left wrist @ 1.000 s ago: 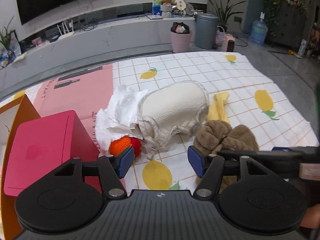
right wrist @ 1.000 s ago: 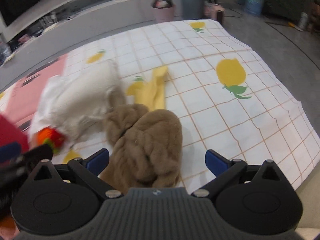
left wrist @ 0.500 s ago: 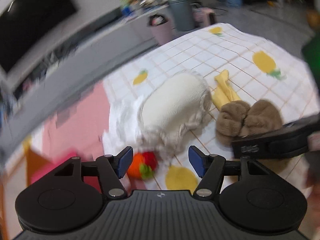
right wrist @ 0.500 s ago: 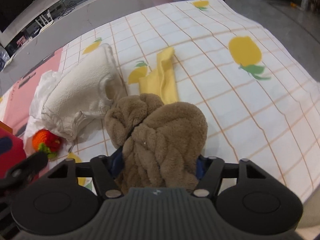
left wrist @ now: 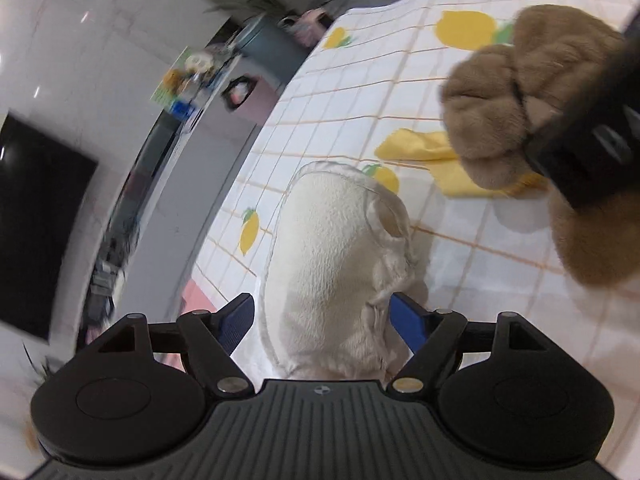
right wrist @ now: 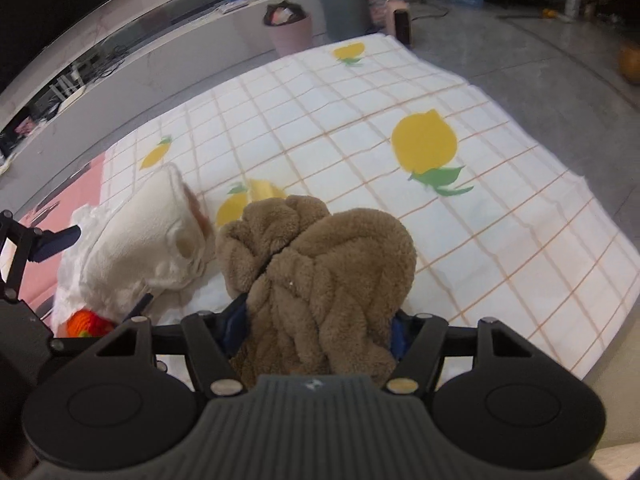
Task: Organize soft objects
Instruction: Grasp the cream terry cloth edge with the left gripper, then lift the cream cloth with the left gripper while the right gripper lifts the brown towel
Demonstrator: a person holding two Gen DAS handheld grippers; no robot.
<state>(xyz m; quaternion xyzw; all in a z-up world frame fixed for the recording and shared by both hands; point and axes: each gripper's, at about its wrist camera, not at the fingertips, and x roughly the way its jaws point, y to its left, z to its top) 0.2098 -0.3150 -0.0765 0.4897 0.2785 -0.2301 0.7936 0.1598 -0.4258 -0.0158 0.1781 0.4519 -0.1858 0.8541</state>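
My right gripper (right wrist: pixel 314 330) is shut on a brown fluffy cloth (right wrist: pixel 320 264), which bulges between its blue pads and is lifted off the lemon-print sheet (right wrist: pixel 400 96). The brown cloth also hangs at the right of the left wrist view (left wrist: pixel 532 112). My left gripper (left wrist: pixel 322 320) is open, its blue fingers on either side of a cream fleece pouch (left wrist: pixel 332 256); whether they touch it I cannot tell. The pouch also shows in the right wrist view (right wrist: pixel 148 236). A yellow cloth (left wrist: pixel 436 160) lies flat beyond the pouch.
An orange and red knitted toy (right wrist: pixel 86 322) lies beside white crumpled fabric (right wrist: pixel 86 216) at the left. A pink mat (right wrist: pixel 76 188) lies left of the sheet. A pink bin (right wrist: pixel 290 32) and a grey bin (right wrist: pixel 344 0) stand on the floor beyond the sheet.
My right gripper closed on the brown cloth and lifted it. My left gripper swung and moved forward so that its open fingers straddle the cream pouch.
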